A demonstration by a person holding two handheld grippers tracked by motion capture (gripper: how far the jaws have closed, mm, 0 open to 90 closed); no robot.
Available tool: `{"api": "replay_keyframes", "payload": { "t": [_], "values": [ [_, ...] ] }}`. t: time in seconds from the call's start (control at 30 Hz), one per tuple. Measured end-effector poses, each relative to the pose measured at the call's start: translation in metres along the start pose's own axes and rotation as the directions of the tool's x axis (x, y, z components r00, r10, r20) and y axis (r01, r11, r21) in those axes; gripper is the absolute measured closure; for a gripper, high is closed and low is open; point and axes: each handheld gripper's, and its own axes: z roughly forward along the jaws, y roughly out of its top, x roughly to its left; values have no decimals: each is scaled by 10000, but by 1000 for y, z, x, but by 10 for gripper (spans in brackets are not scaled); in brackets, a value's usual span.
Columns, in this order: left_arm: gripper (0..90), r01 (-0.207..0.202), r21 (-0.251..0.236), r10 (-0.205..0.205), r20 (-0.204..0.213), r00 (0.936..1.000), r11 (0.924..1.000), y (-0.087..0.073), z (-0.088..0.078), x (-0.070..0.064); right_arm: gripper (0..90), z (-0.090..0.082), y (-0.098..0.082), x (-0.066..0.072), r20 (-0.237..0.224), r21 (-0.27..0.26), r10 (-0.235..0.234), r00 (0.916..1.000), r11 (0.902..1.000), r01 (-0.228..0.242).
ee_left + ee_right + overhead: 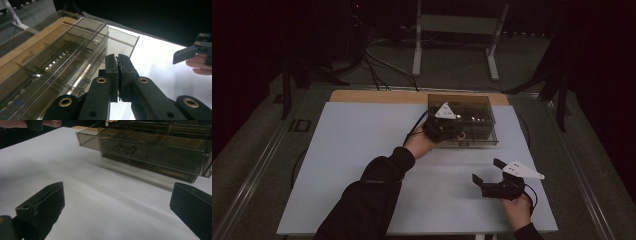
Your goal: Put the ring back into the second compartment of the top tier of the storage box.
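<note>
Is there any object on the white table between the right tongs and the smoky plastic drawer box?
Nothing visible stands in the way. The right tongs are open over the bare white table, and the surface up to the drawer box shows no object. The left tongs are shut at the box's left end, off that path.

Small bright items inside the smoky organiser box (pixel 472 112) are too small to identify; its right end runs past the right gripper view's edge.
</note>
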Motion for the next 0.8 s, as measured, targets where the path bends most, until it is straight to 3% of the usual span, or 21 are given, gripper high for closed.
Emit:
{"api": "replay_keyframes", "payload": {
  "t": [0.3,0.4,0.5,0.67,0.8],
  "values": [
    [865,291,312,-283,-268,9992,9991,0,13,10,1,-2,0,-1,-34,-101,26,10000,9999,-26],
    [865,230,283,-214,-546,9983,9993,0,15,12,1,-2,0,-2,-37,-98,85,10000,9999,-86],
    [860,425,254,-410,-573,9975,9988,1,17,15,1,-1,0,-3,-52,-80,77,10000,9999,-78],
    [589,832,234,-820,-456,9956,9963,2,16,16,1,-1,0,-2,-81,-44,63,9999,10000,-63],
    [463,787,108,-781,-462,9959,9968,3,10,12,1,-1,0,-3,-69,-90,94,9999,9999,-95]
  ]
}}
